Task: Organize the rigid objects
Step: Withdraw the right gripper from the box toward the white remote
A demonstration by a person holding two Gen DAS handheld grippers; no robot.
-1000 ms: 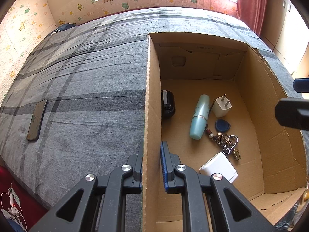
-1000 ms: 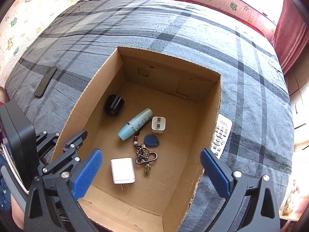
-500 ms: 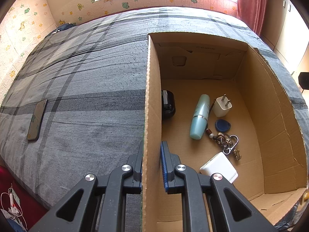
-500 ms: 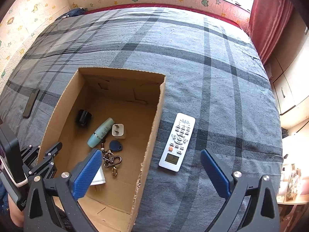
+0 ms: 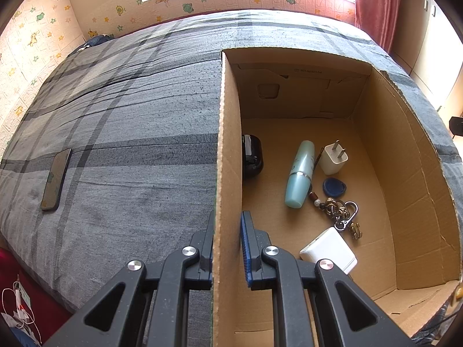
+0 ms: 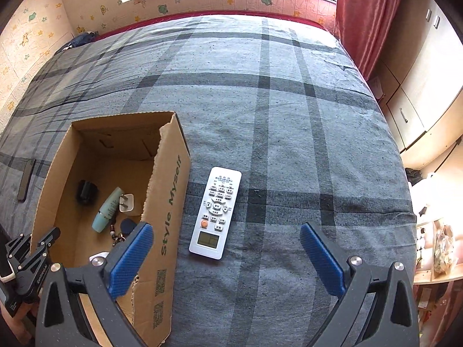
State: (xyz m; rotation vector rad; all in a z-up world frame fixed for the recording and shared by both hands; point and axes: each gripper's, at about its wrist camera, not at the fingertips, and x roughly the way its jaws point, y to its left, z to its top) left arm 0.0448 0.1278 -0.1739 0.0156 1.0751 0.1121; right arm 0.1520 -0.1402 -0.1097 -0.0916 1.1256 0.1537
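Note:
An open cardboard box [image 5: 228,150] [image 6: 170,190] stands on the grey plaid bed. My left gripper [image 5: 228,245] is shut on the box's left wall near its front corner. Inside lie a teal bottle [image 5: 299,173] [image 6: 107,209], a small white plug [image 5: 334,157], a blue tag [image 5: 334,187], a key ring [image 5: 343,214], a white charger [image 5: 328,250] and a black case [image 5: 251,156]. A white remote [image 6: 215,212] lies on the bed just right of the box. My right gripper [image 6: 225,256] hangs open above the remote's near end, holding nothing.
A dark phone [image 5: 56,179] [image 6: 26,179] lies on the bed left of the box. The bed edge runs along the right, with cabinets [image 6: 413,110] and a red curtain [image 6: 367,14] beyond it. Cables lie on the floor at the lower left [image 5: 17,306].
My right gripper has swung rightward from over the box to over the remote on the bed. The left gripper and the box have stayed put.

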